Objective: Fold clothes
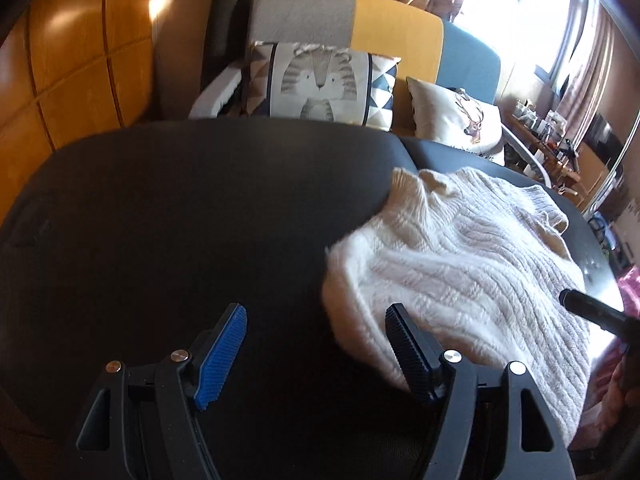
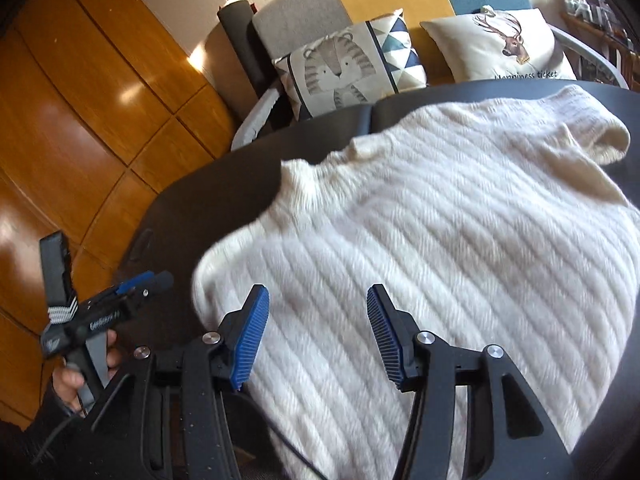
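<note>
A white ribbed knit sweater (image 2: 420, 232) lies spread on the black table (image 2: 208, 200), its rolled collar (image 2: 304, 184) toward the sofa. In the left wrist view the sweater (image 1: 460, 264) covers the table's right half. My left gripper (image 1: 316, 308) is open over bare table (image 1: 180, 220) at the sweater's left edge, and its right finger (image 1: 408, 352) overlaps the fabric's edge. My right gripper (image 2: 317, 292) hovers open above the sweater's near part, with nothing pinched. A hand (image 2: 76, 380) holds the left gripper (image 2: 132, 292) at the table's left corner.
Behind the table stands a sofa (image 1: 304, 16) with a tiger cushion (image 1: 320, 84) and a deer cushion (image 1: 460, 116). Wooden floor (image 2: 80, 100) lies to the left. A cluttered shelf (image 1: 552, 128) and a curtained window (image 1: 520, 12) are at the right.
</note>
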Tool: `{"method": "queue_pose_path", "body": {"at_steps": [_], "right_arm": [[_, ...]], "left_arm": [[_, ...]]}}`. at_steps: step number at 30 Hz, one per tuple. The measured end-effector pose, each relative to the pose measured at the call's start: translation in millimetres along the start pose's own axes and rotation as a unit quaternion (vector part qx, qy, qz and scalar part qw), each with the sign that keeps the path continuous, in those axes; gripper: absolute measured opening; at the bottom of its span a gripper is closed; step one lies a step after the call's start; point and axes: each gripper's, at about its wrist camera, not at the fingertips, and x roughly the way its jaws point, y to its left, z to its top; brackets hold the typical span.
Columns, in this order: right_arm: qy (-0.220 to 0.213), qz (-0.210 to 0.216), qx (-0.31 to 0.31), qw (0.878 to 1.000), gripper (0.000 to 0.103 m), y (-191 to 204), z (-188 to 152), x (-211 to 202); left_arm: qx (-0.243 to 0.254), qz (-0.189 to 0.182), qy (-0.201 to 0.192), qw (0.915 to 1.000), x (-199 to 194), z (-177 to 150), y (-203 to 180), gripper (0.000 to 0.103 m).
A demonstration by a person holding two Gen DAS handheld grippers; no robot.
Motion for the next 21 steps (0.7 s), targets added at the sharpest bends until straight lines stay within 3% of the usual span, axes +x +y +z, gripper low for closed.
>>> {"method": "queue_pose_path", "body": {"at_steps": [9, 17, 21], "right_arm": [[-0.006, -0.009, -0.029, 1.0, 0.055, 13.7, -14.6, -12.2], [-0.007, -0.01, -0.036, 0.999, 0.055, 19.4, -19.9, -16.7], [-0.01, -0.008, -0.037, 0.999, 0.055, 20.2, -21.3, -18.2]], "left_arm": [[-0.051, -0.096, 0.057, 0.9925, 38.1, -18.5, -0.6, 0.073], [-0.079, -0.104, 0.075, 0.9886, 60.1, -18.1, -11.7, 0.067], [-0.087, -0.113, 0.081, 0.9865, 64.7, -16.7, -12.8, 0.054]]}}
